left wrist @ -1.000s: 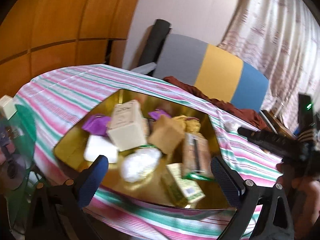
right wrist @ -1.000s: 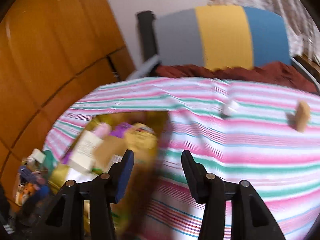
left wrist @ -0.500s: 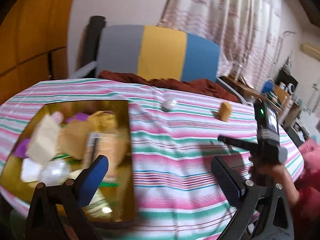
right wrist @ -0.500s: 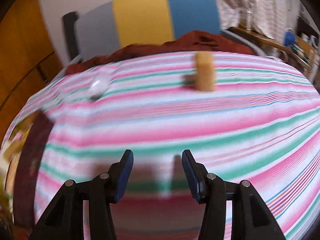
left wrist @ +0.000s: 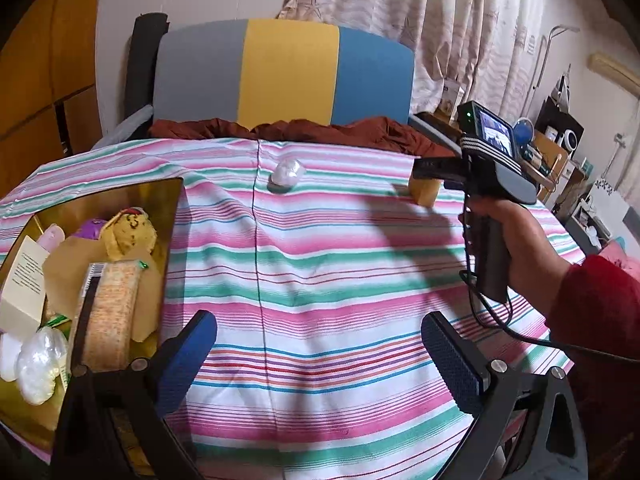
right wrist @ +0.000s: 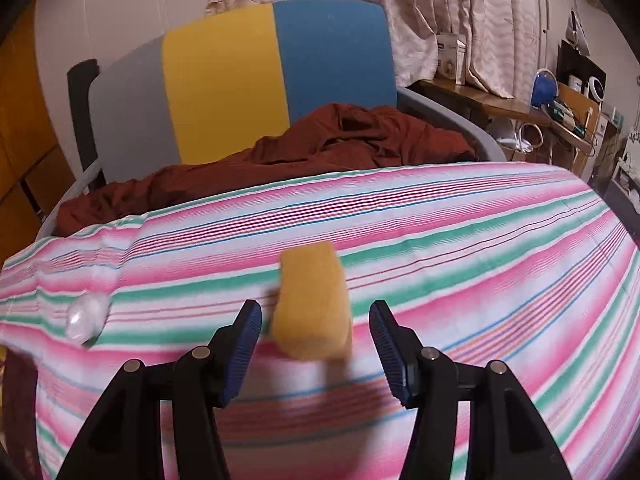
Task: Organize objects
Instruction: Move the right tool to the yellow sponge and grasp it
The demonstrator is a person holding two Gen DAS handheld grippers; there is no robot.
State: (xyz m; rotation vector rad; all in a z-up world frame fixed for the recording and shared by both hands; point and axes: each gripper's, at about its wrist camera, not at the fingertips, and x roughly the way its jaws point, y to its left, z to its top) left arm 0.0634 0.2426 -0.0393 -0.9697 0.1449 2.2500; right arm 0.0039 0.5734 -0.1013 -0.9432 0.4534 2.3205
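A yellow-tan block (right wrist: 312, 304) lies on the striped tablecloth (right wrist: 480, 260) just ahead of my right gripper (right wrist: 315, 324). Its jaws are opening, and the block sits between the fingertips with a gap on each side. In the left wrist view the same block (left wrist: 425, 194) peeks out beyond the right hand's tool. A clear-wrapped white ball (left wrist: 286, 174) rests farther left; in the right wrist view the ball (right wrist: 86, 318) is near the left edge. My left gripper (left wrist: 316, 350) hangs open over bare cloth. The gold tray (left wrist: 164, 200) at left holds several packets and boxes.
A grey, yellow and blue chair back (left wrist: 288, 72) with a rust-red cloth (right wrist: 320, 140) draped on its seat stands behind the table. A cluttered desk (right wrist: 560, 116) and curtains lie at the right. A hand in a red sleeve (left wrist: 592, 300) holds the right tool.
Both views swung right, away from the tray and across the cloth. The right gripper closed in on the yellow block, and its jaws widened around it. The left jaws stayed open.
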